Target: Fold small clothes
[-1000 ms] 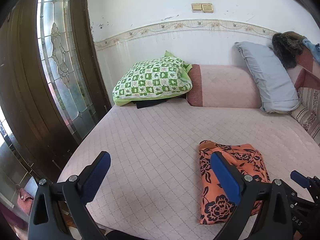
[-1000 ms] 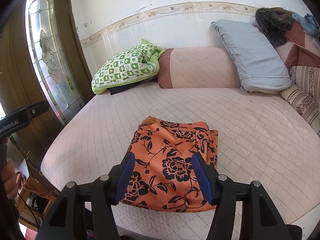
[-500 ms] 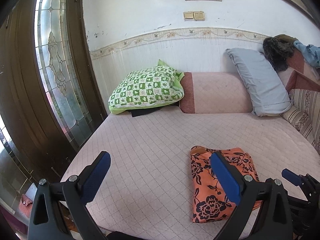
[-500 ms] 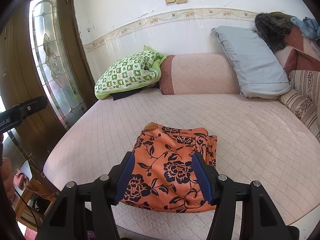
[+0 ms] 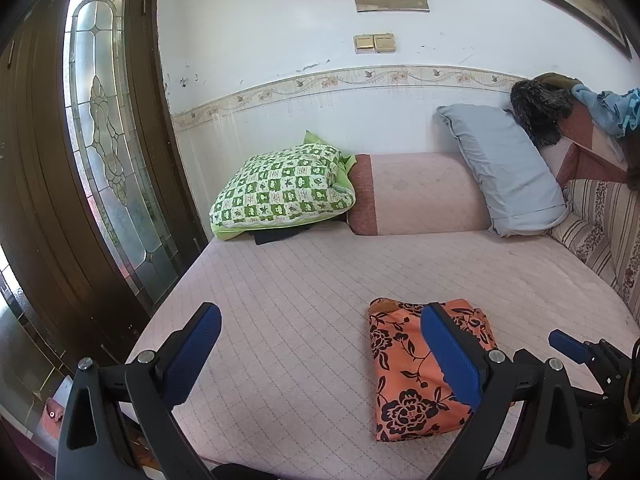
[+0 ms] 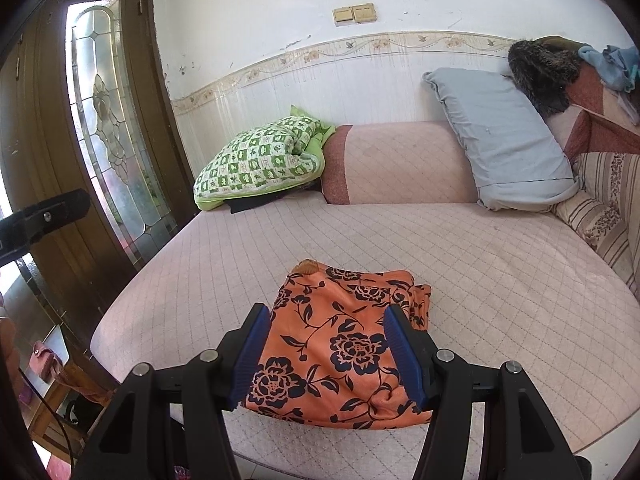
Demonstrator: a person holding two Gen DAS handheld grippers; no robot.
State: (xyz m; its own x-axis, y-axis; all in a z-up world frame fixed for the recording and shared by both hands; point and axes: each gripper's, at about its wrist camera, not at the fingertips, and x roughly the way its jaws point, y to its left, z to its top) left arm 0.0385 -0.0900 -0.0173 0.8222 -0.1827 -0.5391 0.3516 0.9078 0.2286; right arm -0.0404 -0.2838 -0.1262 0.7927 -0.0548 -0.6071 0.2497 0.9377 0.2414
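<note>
Your jaws stand spread and empty on both the left gripper [image 5: 320, 356] and the right gripper [image 6: 328, 350]. The orange floral garment [image 6: 344, 344] lies folded, lower centre of the right view, on the bed [image 6: 500, 272]. Folding looks finished; nothing unfolded shows nearby.

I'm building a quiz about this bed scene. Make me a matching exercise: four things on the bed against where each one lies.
Things:
1. orange floral garment
2. green checked pillow
3. grey pillow
4. pink bolster

Places:
a. propped in the far right corner
b. far left, by the glass door
c. near edge of the bed, folded
d. along the wall, between the two pillows

Pairs: 1-c, 2-b, 3-a, 4-d
</note>
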